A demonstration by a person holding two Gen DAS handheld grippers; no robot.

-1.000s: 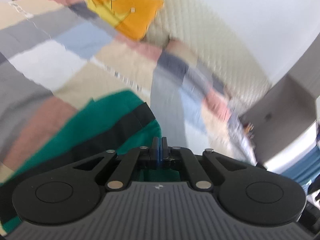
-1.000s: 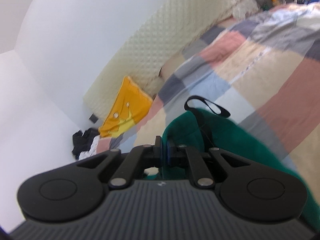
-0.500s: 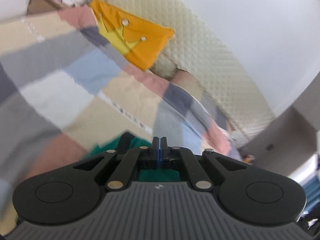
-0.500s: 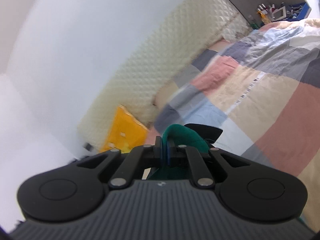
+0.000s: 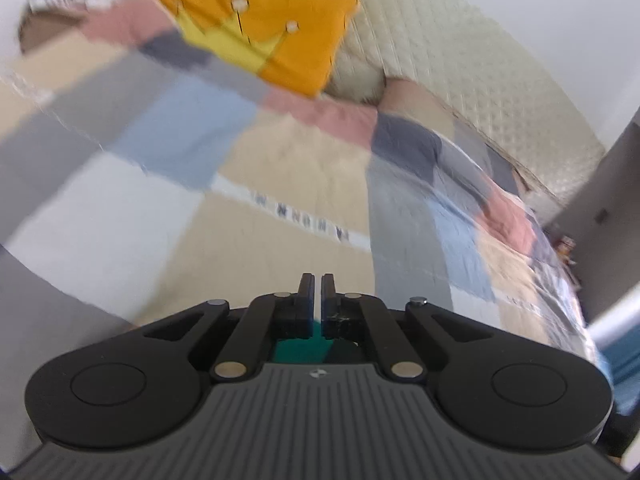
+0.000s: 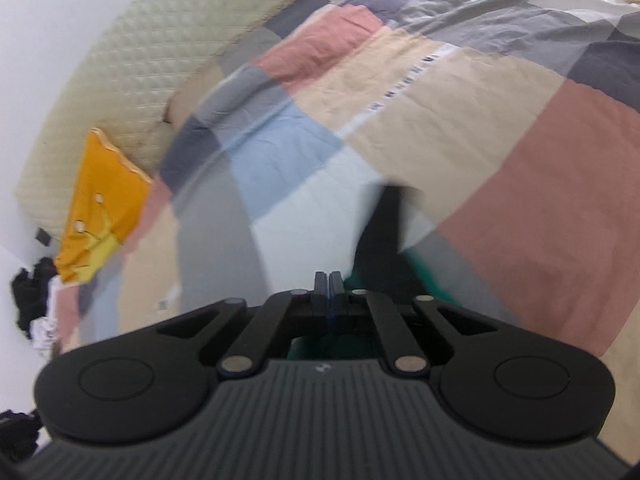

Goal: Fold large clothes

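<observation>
Over the patchwork bed [image 5: 304,168], the left claw [image 5: 317,285] shows a narrow gap — green garment [image 5: 302,350] beneath — while the right claw [image 6: 328,280] pinches that garment tight.

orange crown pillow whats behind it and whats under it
The orange crown pillow leans on the cream quilted headboard and a pale pillow behind it. Its lower edge rests on the patchwork quilt. What lies directly beneath is covered.

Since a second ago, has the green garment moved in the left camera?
Yes. The green garment spread toward the quilt's grey squares; now it only shows under the left tongs.
</observation>
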